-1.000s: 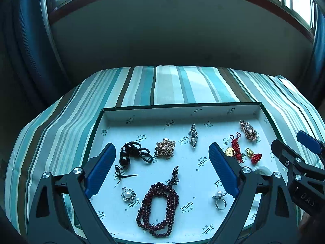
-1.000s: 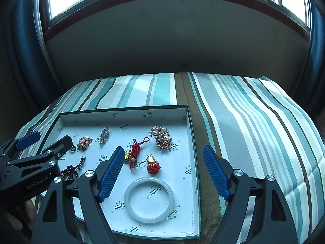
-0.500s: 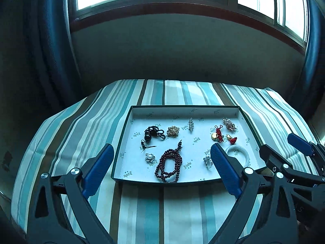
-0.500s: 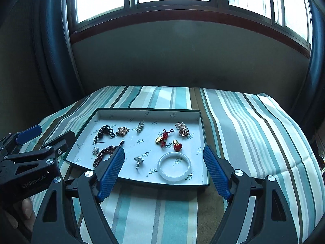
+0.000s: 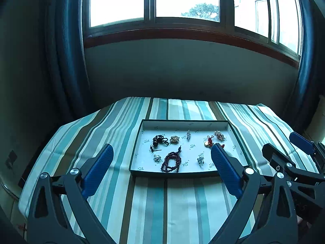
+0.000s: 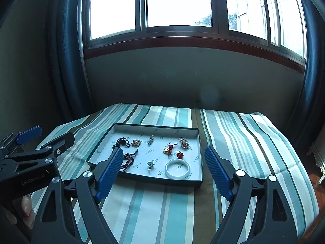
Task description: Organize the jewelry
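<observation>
A shallow white-lined tray (image 5: 172, 173) lies on a striped cloth and holds loose jewelry. In it are a dark red bead bracelet (image 5: 170, 161), a black bead cord (image 5: 159, 139), a gold brooch (image 5: 174, 139), a pearl ring (image 5: 200, 160) and a red-knot charm (image 5: 208, 141). The right wrist view also shows a white bangle (image 6: 178, 168) by the tray's near right corner (image 6: 200, 181). My left gripper (image 5: 161, 148) hangs open, above and short of the tray. My right gripper (image 6: 164, 150) is wide and still opening, with nothing between its fingers.
The striped cloth (image 6: 243, 142) covers a table that ends near a dark wall under a bright window (image 5: 186, 0). Blue curtains (image 5: 67, 61) hang at both sides. A person's hand (image 6: 24, 209) holds the left gripper (image 6: 52, 133), close beside the right one.
Both grippers have drawn back and up from the tray, which now looks smaller and farther. The window has come into view. The jewelry has not moved.
</observation>
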`<control>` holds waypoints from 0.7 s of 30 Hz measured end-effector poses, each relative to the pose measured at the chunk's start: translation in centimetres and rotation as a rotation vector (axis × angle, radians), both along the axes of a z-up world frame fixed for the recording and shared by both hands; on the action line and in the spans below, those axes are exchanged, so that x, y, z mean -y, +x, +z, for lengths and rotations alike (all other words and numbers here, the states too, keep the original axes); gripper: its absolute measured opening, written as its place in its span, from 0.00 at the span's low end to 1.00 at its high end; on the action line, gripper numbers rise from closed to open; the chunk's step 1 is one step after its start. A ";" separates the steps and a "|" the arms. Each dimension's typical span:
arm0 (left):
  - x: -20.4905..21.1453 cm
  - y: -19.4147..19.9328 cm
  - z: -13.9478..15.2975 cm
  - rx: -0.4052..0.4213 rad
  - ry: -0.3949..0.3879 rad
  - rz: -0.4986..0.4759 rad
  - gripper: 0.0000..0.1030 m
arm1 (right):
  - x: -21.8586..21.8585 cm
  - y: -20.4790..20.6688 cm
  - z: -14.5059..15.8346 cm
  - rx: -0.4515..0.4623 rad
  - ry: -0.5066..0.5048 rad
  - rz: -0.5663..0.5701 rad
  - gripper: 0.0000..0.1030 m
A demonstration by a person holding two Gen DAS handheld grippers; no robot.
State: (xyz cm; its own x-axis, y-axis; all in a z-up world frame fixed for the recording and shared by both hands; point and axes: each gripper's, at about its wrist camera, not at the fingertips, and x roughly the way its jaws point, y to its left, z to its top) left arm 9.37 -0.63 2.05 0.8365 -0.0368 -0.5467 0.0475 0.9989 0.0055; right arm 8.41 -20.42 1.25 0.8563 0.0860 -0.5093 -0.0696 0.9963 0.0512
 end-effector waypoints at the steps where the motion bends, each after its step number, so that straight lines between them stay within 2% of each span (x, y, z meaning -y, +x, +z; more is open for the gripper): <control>1: -0.1 -0.3 0.2 0.004 0.000 0.001 0.94 | 0.0 -0.3 0.1 0.003 -0.001 0.000 0.79; 21: -0.5 -2.1 1.0 0.027 -0.015 0.005 0.94 | -0.3 -2.3 1.2 0.039 -0.012 0.006 0.79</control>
